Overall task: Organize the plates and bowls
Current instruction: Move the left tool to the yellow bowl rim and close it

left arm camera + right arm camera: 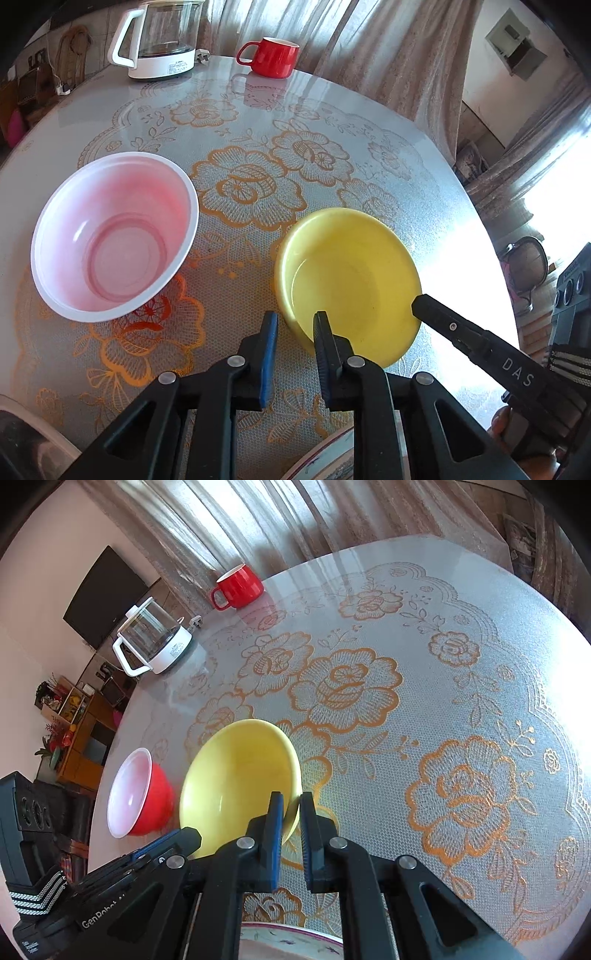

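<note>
The right gripper (291,805) is clamped on the near rim of the shallow yellow plastic bowl (240,771), tilting it up. The left gripper (295,325) stands slightly apart, straddling the same rim without pressing. Best lift slowly, keeping the pinch deep, then carry it toward the red-and-white plastic bowl (114,236) near the round table's (369,155) left edge.

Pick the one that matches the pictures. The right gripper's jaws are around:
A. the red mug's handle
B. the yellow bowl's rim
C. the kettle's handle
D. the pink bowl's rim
B: in the right wrist view the right gripper has its pads on either side of the yellow bowl's near rim, and the bowl is tipped up; the pink bowl stands apart to the left.
</note>
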Available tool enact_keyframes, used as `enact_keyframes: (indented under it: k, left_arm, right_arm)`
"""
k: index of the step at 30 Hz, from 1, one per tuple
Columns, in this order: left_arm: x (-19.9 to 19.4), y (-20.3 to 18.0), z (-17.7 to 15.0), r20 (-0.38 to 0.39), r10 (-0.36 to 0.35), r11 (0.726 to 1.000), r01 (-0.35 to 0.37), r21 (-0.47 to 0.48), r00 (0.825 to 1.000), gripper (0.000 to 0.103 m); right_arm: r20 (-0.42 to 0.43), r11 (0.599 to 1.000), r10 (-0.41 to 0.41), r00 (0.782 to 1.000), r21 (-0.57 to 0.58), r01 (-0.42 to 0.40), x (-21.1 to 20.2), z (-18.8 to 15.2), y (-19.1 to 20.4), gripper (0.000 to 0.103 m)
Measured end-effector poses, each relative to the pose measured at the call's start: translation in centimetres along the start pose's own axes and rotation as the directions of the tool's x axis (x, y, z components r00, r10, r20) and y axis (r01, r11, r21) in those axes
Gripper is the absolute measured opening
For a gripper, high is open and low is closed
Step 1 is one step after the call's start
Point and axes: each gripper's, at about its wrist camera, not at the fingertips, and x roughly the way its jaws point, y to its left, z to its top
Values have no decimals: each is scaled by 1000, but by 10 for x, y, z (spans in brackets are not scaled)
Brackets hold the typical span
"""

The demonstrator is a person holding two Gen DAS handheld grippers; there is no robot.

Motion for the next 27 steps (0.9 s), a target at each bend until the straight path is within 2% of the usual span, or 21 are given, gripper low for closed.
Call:
enact_keyframes:
  k: [1,3,5,8,12,23,27]
  left_arm:
    - [2,0,1,-8,5,1000,-5,-4,1000,28]
    - [3,-5,2,-7,14,1000,-13,19,1000,28]
    - [4,-10,0,-4,16,998,-16,53,1000,19]
    - [1,-11,-6,17,30,996,-32,79,999,16]
    - [-7,-4,-12,17,8,998,-9,54,1000,15]
    - [-55,1,-35,118,19,995,-30,92,993,15]
    - [-69,9,-46,132,12,998,-20,66,991,15]
  right_arm:
    - [-1,1000,-1,1000,6,1,1,-1,-2,8]
    - [-5,1000,0,1000,23,0,2,-2,-6,8]
    - [-8,999,7,1000,34,-7,3,-1,-7,10]
    - [3,1000,3,1000,17,-3,3,-3,-4,10]
    - [6,1000,8,1000,13,-8,-1,-10,-2,8]
    - [24,997,75,997,-3,-75,-22,-29,14,8]
    - [28,996,90,996,-18,-89,-28,-38,23,8]
